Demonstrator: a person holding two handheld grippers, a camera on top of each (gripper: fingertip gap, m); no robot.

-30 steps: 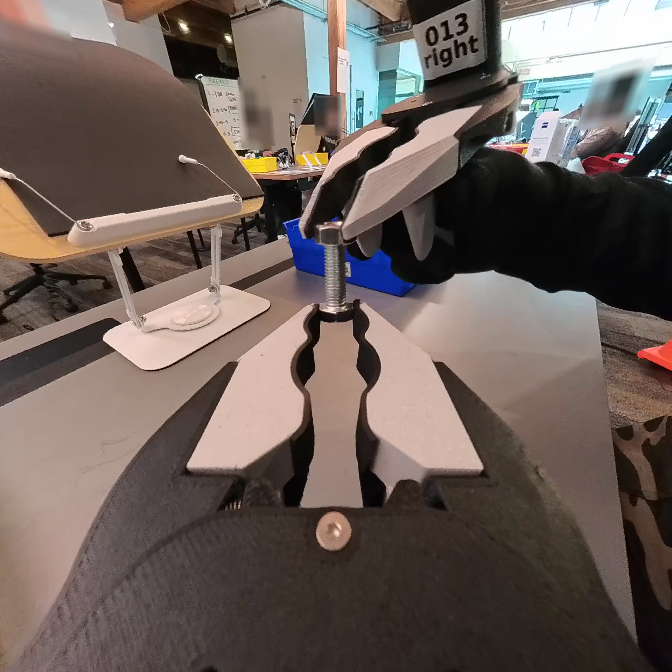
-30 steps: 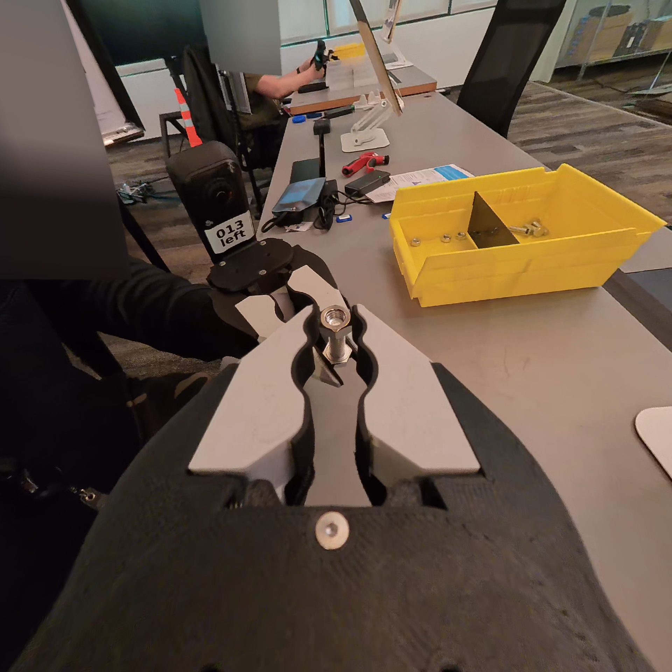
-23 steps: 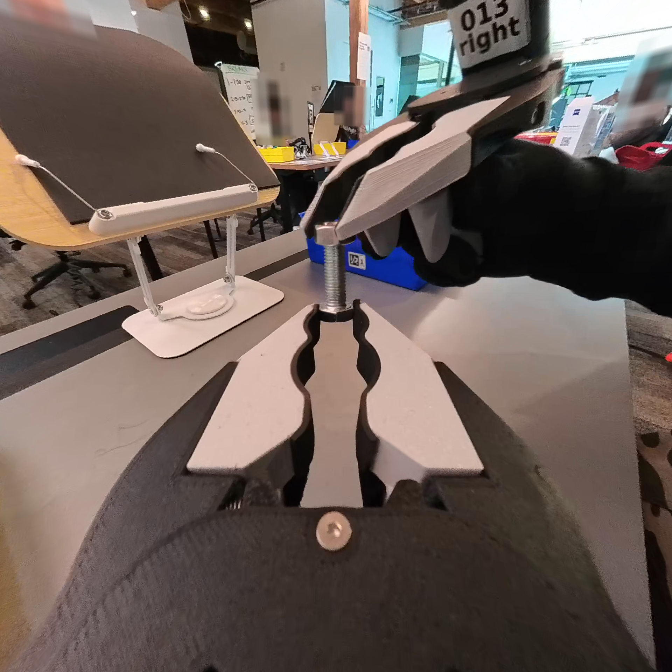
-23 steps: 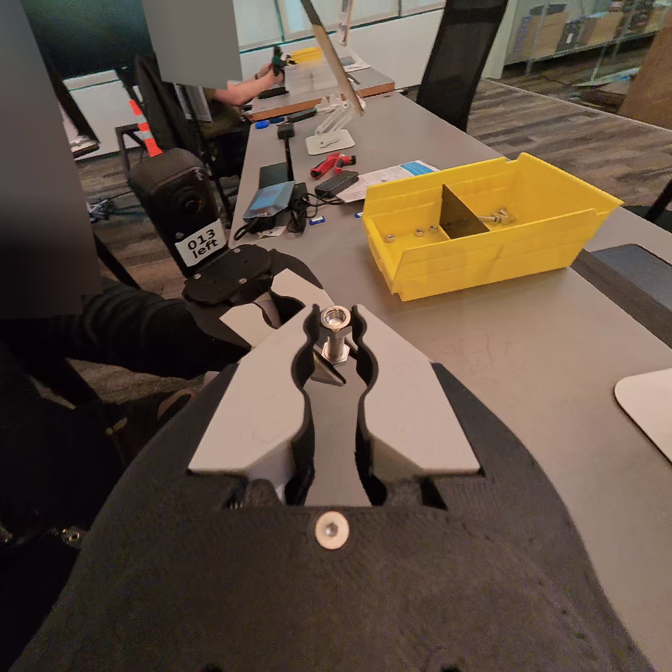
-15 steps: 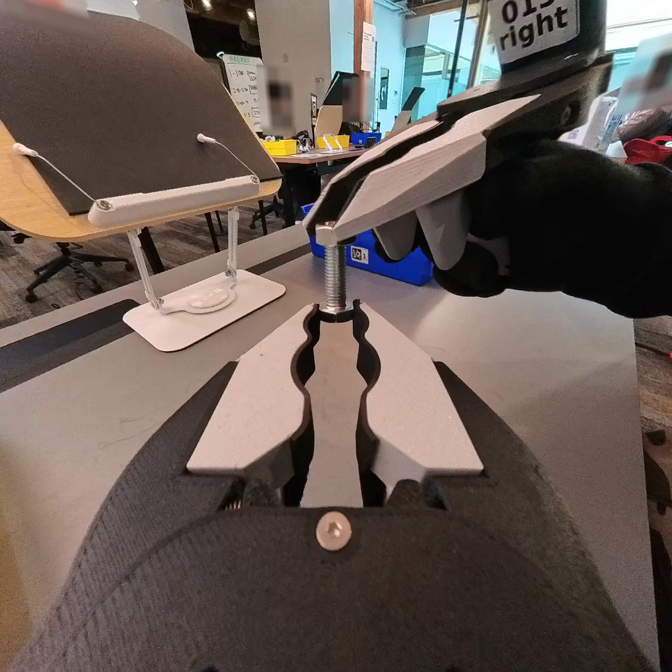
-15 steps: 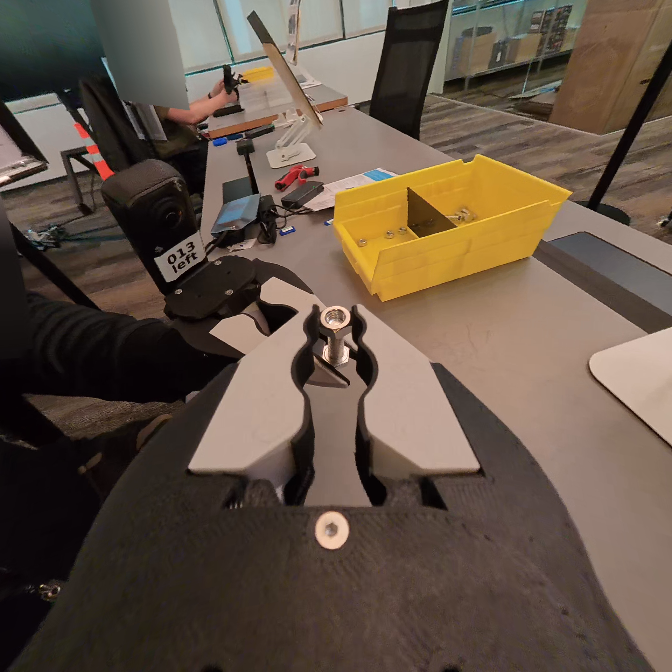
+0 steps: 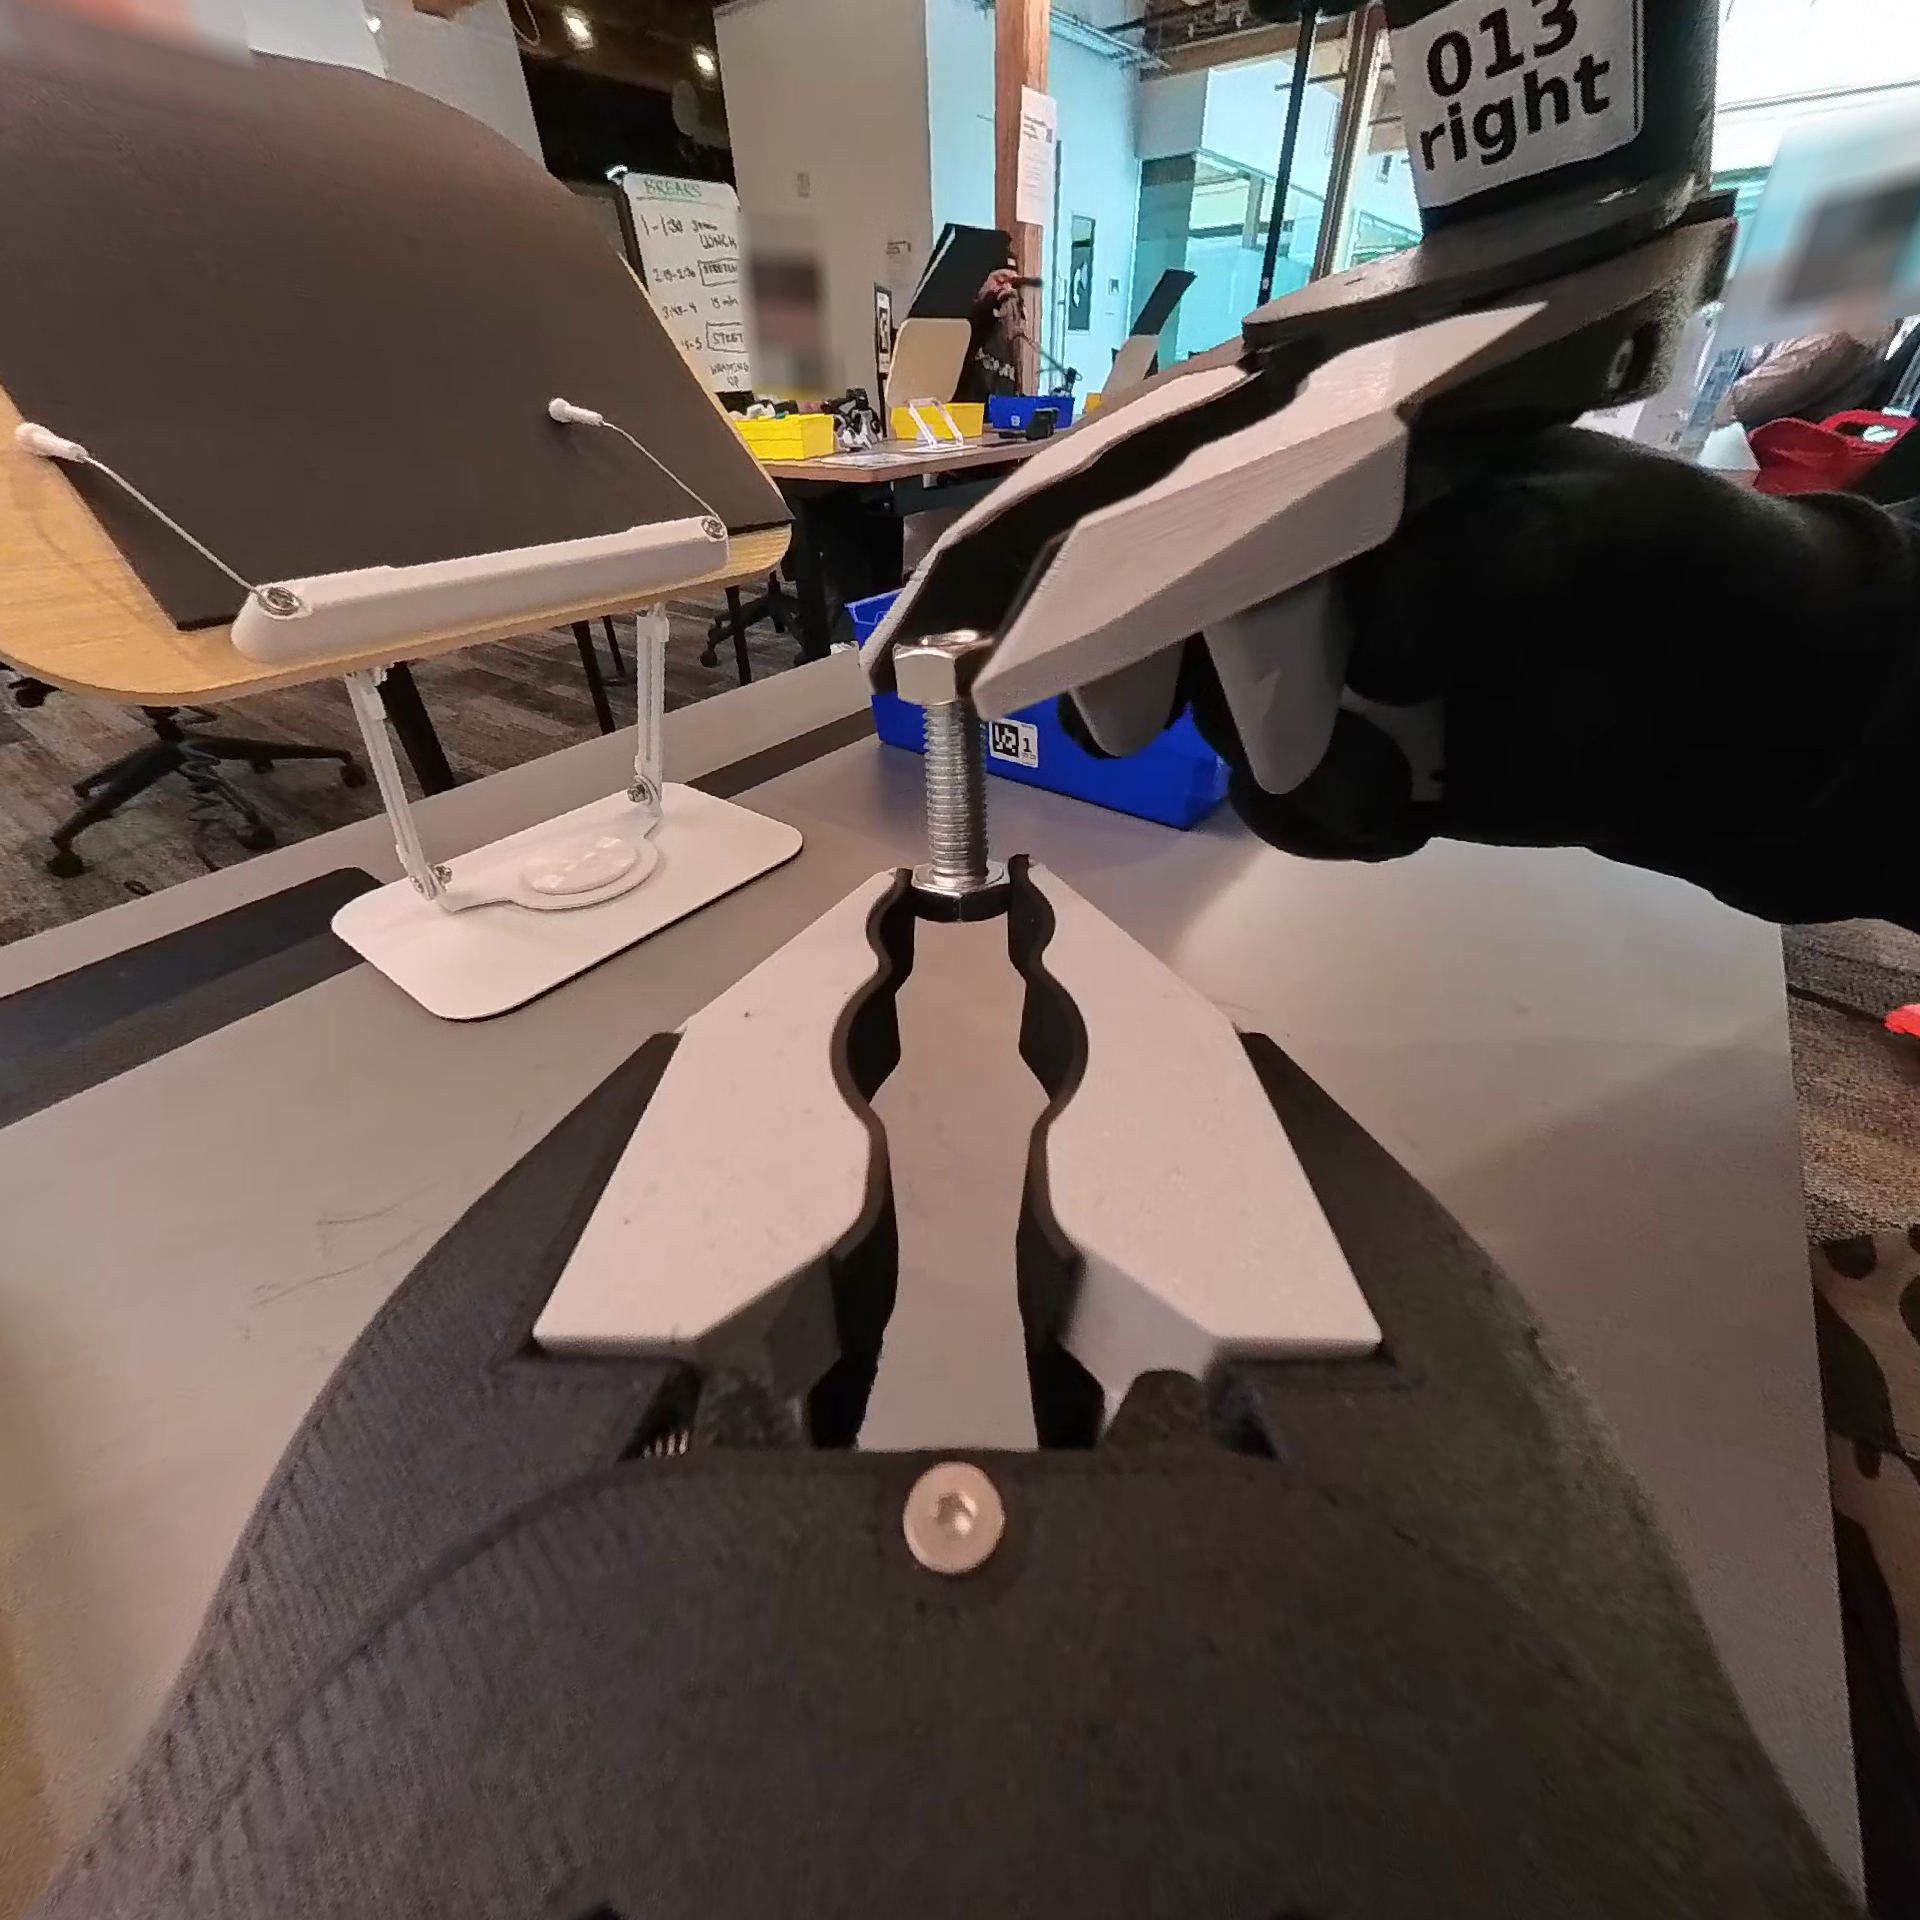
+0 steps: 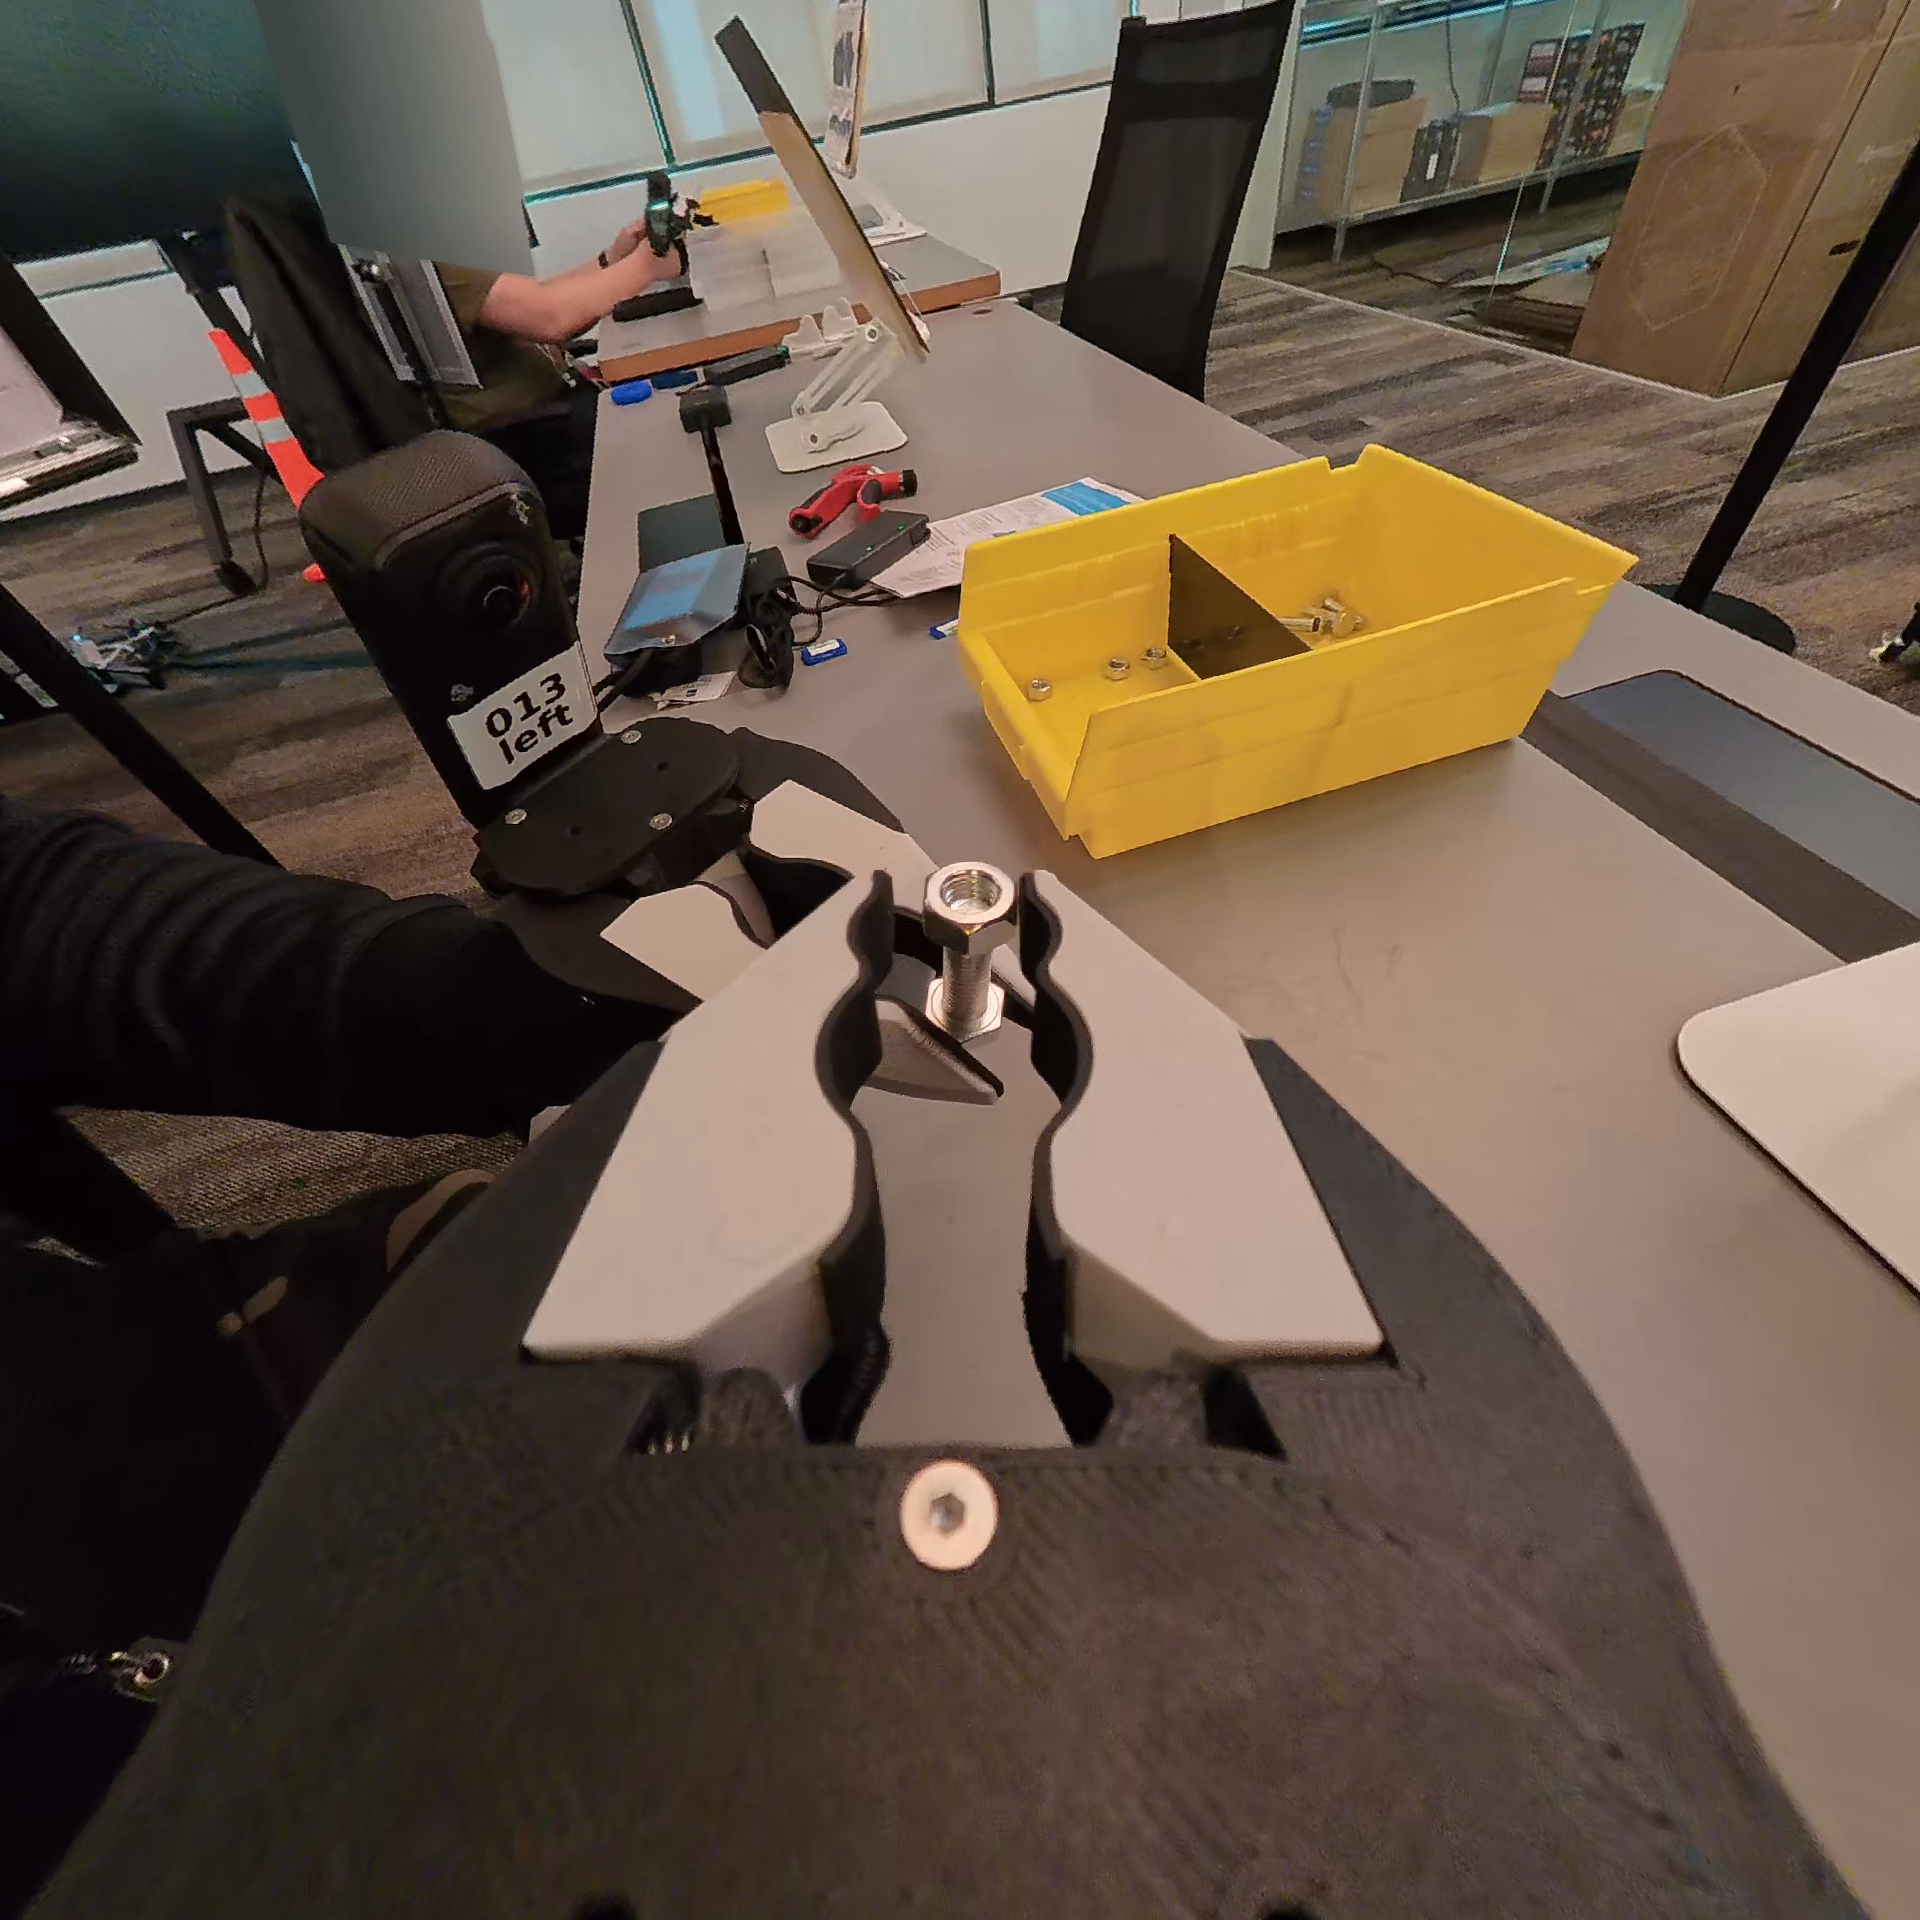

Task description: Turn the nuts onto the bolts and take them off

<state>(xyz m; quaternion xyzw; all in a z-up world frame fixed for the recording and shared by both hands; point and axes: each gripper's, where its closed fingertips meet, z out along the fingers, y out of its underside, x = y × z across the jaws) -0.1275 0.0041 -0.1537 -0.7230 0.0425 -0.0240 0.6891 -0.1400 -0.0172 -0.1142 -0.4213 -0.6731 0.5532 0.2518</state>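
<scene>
Yellow bin (image 8: 1299, 748): nuts (image 8: 1117, 667) left, bolts (image 8: 1325, 618) right.

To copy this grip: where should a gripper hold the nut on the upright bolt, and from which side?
Two opposite flats of the nut, from the side: its hexagon offers parallel faces, and the left gripper holds the bolt head below.

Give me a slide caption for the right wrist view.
Right gripper holds the nut at the bolt's top end while the left gripper grips its head.
</scene>
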